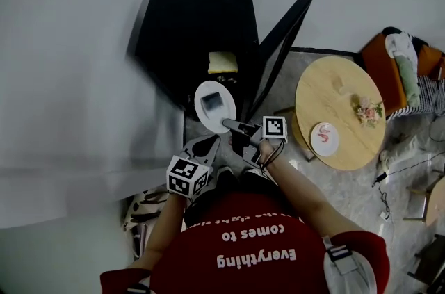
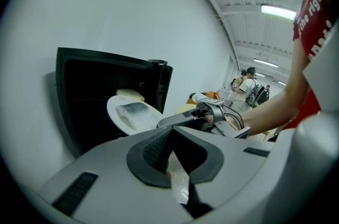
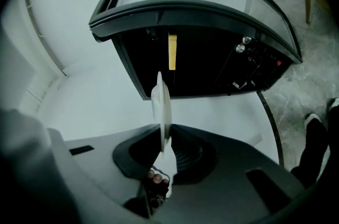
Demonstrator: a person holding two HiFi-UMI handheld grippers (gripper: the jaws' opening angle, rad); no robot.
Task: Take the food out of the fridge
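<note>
Right gripper (image 3: 163,148) jaws tight on plate (image 3: 161,104), left gripper (image 2: 170,157) jaws together; fridge (image 3: 212,66) depths dark.

Hemmed left by the white wall (image 1: 69,77), barred right by the open fridge door (image 1: 281,42), blocked across the mouth of the fridge (image 1: 188,21) by the white plate (image 1: 201,115), free only over grey floor (image 1: 288,77) right of that door, short of the round table (image 1: 341,77).

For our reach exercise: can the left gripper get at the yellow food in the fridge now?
Probably not directly: the plate in the right gripper sits between the left gripper and the yellow food.
</note>
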